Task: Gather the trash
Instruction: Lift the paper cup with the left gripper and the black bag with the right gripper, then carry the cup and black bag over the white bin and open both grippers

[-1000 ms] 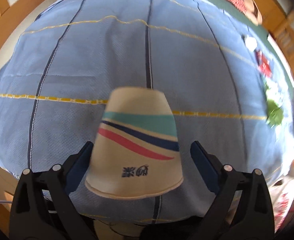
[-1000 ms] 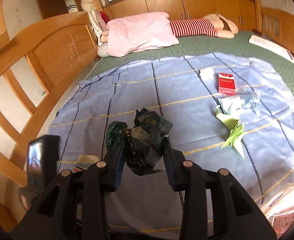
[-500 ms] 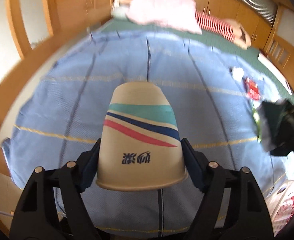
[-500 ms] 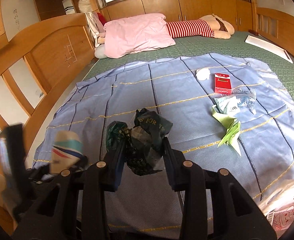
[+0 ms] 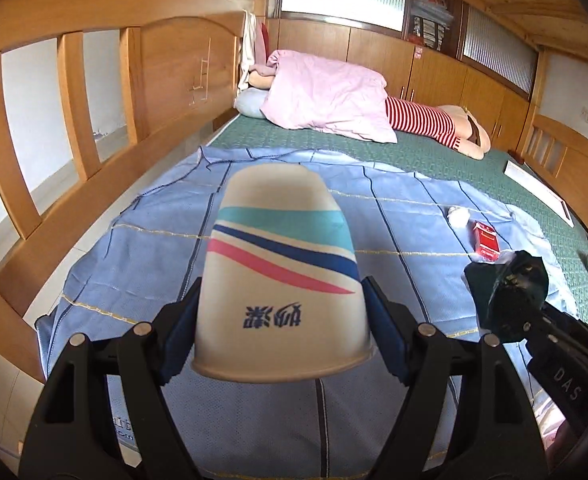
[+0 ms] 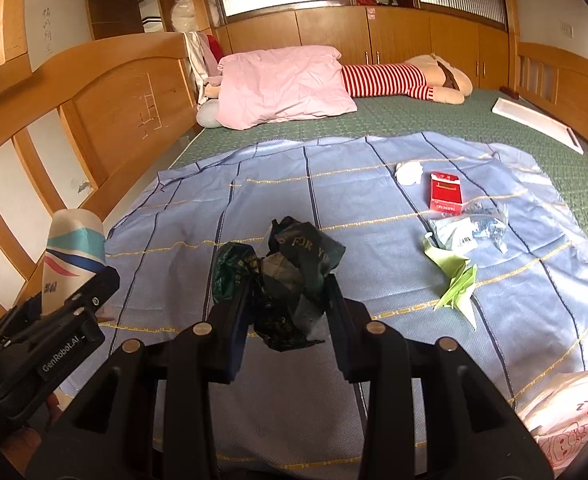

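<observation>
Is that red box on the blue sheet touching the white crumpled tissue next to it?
Apart. The right wrist view shows a strip of blue sheet between the red box and the tissue.

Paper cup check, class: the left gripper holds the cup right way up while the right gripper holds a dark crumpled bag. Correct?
Not quite. The left gripper holds the paper cup upside down, rim lowest, as the left wrist view shows. The right gripper does hold the dark crumpled bag.

Both wrist views low over blue cloth [image 5: 393,216] [image 6: 333,184], facing pillow [image 5: 325,96] [image 6: 282,84] and cabinets. Left view from left bedside; right view nearer centre. Each sees other gripper.
</observation>
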Demonstrator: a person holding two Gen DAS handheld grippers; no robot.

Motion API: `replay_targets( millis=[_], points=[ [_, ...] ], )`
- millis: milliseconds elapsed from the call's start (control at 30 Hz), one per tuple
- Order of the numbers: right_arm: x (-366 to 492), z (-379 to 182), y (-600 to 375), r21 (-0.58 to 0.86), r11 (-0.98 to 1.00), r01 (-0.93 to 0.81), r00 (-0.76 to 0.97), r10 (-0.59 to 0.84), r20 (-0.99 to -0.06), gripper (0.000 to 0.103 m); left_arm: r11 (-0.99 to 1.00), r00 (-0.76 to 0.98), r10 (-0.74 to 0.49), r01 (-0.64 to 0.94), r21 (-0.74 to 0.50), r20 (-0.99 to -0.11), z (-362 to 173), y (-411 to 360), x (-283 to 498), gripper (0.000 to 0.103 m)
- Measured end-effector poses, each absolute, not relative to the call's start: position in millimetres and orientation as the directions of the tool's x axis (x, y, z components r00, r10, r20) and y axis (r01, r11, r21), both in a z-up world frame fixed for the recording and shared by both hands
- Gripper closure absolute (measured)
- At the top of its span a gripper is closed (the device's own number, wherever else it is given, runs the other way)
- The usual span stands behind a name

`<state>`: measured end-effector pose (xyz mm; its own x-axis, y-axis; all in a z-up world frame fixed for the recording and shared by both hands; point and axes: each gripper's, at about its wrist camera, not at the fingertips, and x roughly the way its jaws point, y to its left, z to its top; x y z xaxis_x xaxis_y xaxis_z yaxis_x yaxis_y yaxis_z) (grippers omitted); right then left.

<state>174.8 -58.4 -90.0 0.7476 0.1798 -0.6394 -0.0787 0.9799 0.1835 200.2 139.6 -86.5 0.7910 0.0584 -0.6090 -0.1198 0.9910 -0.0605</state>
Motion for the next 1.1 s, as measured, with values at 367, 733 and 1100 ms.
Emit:
replay_targets(
  millis=[367, 733, 1100],
  points=[
    [174.3, -89.1, -56.8, 0.173, 0.981, -0.085, 0.75, 0.177, -0.637, 0.067, 0.988, 0.803, 0.067, -0.134, -0.07, -0.592, -83.7, 147.3, 194.2, 0.026],
    [172.2, -85.9, -50.7, 0.134, 0.986, -0.095, 0.766, 0.158, -0.623, 0.067, 0.989, 0.807, 0.079, -0.138, -0.057, -0.585, -83.1, 145.4, 192.2, 0.026],
    [163.4, -83.3, -87.1, 0.262, 0.962, -0.076, 0.772, 0.223, -0.595, 0.067, 0.993, 0.803, -0.019, -0.053, -0.102, -0.595, -82.4, 138.6, 196.7, 0.026]
  ],
)
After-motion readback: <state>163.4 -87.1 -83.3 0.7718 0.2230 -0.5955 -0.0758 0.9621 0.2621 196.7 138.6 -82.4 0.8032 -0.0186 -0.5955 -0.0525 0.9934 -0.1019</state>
